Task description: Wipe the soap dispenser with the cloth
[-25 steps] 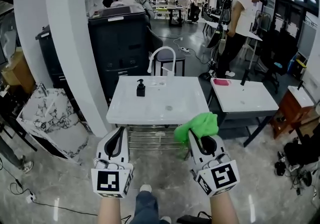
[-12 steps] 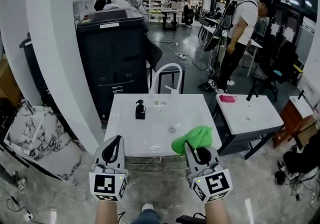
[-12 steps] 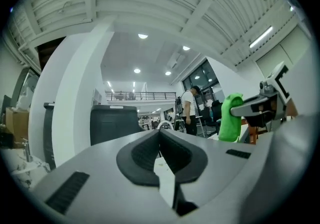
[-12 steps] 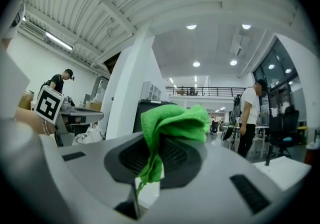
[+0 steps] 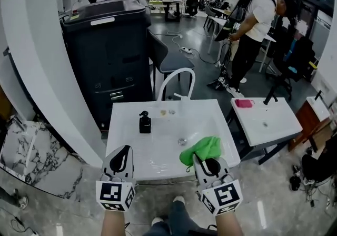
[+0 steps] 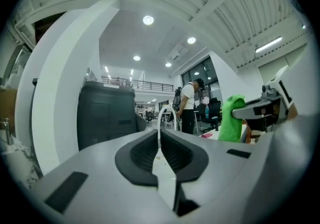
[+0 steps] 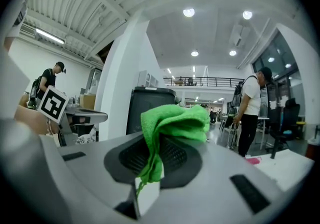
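Nearest us, we held both grippers level at the counter's near edge. The left gripper (image 5: 125,151) had its fingers pressed together on nothing. The right gripper (image 5: 202,160) had its fingers pinching the green cloth (image 5: 200,148), which bunched over their tips. Beyond them lay the white counter (image 5: 216,119), and the soap dispenser (image 5: 145,122) stood upright on its left part, well apart from both grippers. It lay almost straight ahead of the left gripper, but ahead and to the left of the cloth. We judged the left gripper nearer, so the right gripper would need to reach forward and across, meeting the dispenser's vertical body from its right side. Behind it rose the white faucet (image 5: 176,78).
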### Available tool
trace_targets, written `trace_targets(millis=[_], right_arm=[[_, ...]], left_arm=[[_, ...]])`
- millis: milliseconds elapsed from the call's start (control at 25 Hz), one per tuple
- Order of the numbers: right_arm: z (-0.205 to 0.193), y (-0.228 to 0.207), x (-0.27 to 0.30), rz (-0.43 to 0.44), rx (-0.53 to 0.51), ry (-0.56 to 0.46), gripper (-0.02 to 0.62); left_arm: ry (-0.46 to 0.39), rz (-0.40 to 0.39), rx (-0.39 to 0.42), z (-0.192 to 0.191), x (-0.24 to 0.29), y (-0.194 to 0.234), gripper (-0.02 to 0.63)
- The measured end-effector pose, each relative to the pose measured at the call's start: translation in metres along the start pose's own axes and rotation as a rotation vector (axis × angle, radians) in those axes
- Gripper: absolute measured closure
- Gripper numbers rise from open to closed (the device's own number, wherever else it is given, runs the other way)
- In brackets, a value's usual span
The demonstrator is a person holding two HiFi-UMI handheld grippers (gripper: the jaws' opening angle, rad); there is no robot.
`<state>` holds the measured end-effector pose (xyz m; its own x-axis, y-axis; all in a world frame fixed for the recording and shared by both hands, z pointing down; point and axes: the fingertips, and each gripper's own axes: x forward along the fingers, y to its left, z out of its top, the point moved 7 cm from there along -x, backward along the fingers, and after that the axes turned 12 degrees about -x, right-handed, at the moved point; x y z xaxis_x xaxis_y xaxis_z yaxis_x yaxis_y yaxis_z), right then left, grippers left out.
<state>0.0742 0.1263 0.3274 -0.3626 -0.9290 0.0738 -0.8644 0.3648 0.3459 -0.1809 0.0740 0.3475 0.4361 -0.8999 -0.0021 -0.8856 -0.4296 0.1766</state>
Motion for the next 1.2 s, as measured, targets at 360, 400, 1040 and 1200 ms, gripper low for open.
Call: trace_targets(millis=[360,400,1040,1200], right_arm=[[-0.051,-0.058,0.078,0.064,0.068,0.037,0.545],[-0.056,-0.066,0.089,0.076,0.073,0.04,0.545],[-0.13,-0.114,0.189,0.231,0.154,0.179,0.545],[-0.143,-0.112,0.193,0.21,0.171,0.234,0.545]], left_arm=[[0.129,-0.032,-0.091,-0.047,0.103,0.013,0.362],[0.133,-0.007,-0.1,-0.051,0.116,0.017,0.365],[0.393,0.191,-0.231,-0.161,0.262,0.069,0.437],[0.422,0.263,-0.221,-0.18,0.282,0.083,0.416]])
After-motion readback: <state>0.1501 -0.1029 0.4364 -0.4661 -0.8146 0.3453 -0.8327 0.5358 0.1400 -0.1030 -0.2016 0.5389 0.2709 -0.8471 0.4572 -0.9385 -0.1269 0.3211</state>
